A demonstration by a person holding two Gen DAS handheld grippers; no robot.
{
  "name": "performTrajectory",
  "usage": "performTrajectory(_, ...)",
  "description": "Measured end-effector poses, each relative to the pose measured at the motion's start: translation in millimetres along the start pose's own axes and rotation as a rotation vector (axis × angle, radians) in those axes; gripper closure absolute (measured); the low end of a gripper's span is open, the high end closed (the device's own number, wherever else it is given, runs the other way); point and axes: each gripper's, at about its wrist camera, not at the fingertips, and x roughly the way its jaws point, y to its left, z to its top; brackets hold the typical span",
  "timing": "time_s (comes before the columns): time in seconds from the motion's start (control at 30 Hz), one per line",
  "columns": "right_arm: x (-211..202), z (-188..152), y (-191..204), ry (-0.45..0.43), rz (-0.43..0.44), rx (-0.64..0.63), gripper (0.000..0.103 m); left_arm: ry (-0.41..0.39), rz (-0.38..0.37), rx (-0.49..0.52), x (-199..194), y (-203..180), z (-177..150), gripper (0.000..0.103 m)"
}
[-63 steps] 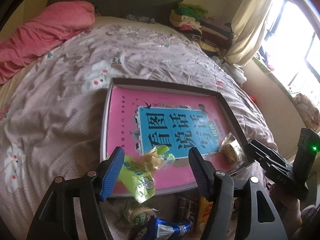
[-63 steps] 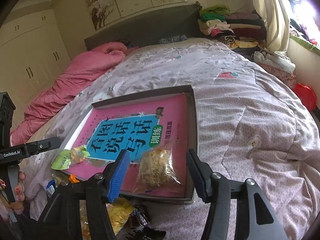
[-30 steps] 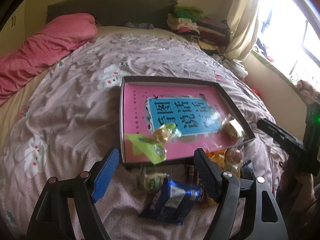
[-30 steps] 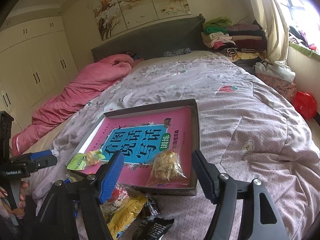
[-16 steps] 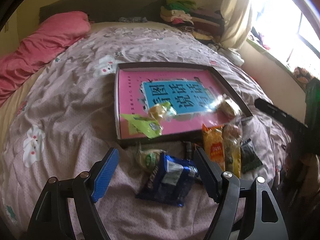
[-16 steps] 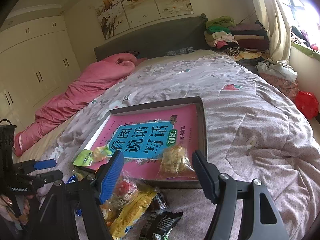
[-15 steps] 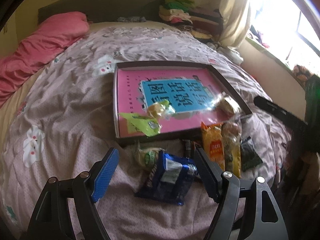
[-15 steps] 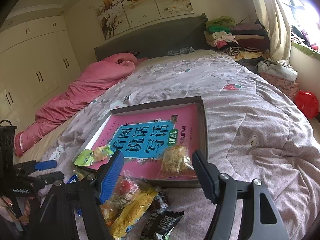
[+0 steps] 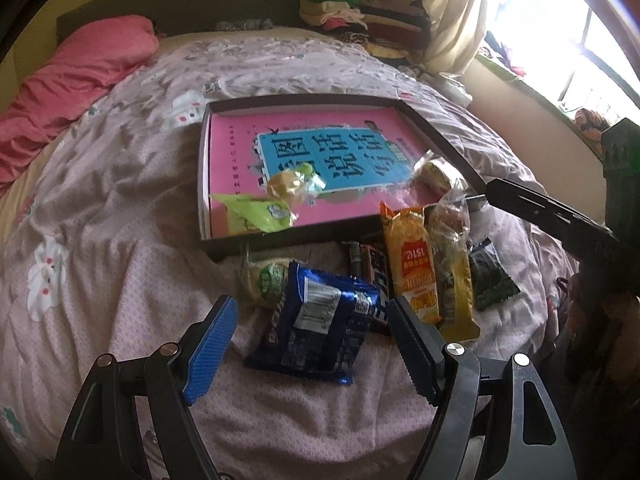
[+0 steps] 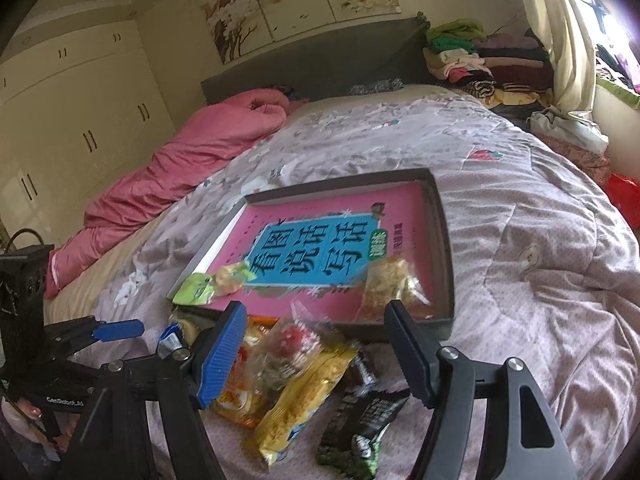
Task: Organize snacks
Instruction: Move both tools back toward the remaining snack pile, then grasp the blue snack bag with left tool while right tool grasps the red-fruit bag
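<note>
Item: snack packets, loose, being kept in a heap on the quilt point(image 9: 120, 208) just in front of the near wall of a dark shallow tray point(image 9: 436, 136).

- Blue packet point(image 9: 316, 320): lying nearest the left gripper point(image 9: 312, 344), whose jaws are being held wide apart above it, pads clear of the wrapper, nothing grasped. A white label with a barcode is showing; its text is too small to read.
- Orange packet point(image 9: 412, 256): lying lengthwise beside the blue one, its far end resting against the tray wall; figures reading roughly "1915", upside down, are showing.
- Yellow packet point(image 10: 308, 396) and clear-wrapped red-centred snack point(image 10: 296, 340): lying between the spread fingers of the right gripper point(image 10: 316, 352) as seen from its camera. Its jaws are likewise being held open and empty.
- Black-green packet point(image 10: 360, 428): lying at the right edge of the heap.
- Round green-labelled cake point(image 9: 266, 280): partly covered by the blue packet.

Inside the tray: a pink book point(image 9: 320, 152) with large Chinese characters on a blue panel, a green packet point(image 9: 256, 212), a small wrapped cake point(image 9: 290, 186), and a clear bag of pale snack point(image 10: 390, 280).

Both grippers are being angled downward over the heap. "GenRobot.AI" is being shown on the left gripper's body in the right wrist view.
</note>
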Motion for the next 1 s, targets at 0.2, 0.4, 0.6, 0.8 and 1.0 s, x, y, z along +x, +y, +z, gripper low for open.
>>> performTrajectory(0.2,5.7,-8.5,11.2,0.042,0.026,-0.009,0.032,0.019,-0.004,-0.002,6.1,0.2,-3.9,0.024)
performTrajectory(0.4,13.9,-15.9,15.0,0.093,0.065,0.017,0.032,0.027,-0.007,0.002,9.6,0.8,-5.4,0.024)
performTrajectory(0.6,20.5,-18.4,3.0,0.119,0.097,0.100,0.032,0.041,0.001,0.014,14.8,2.3,-8.2,0.024)
performTrajectory(0.8,30.3,-19.6,-1.6,0.143,0.093,0.121,0.039,0.053,0.003,0.011,20.2,4.1,-9.4,0.024)
performTrajectory(1.0,38.2,-20.0,8.7,0.157,0.099,0.074,0.048,0.051,0.005,0.014,21.5,4.4,-11.1,0.024)
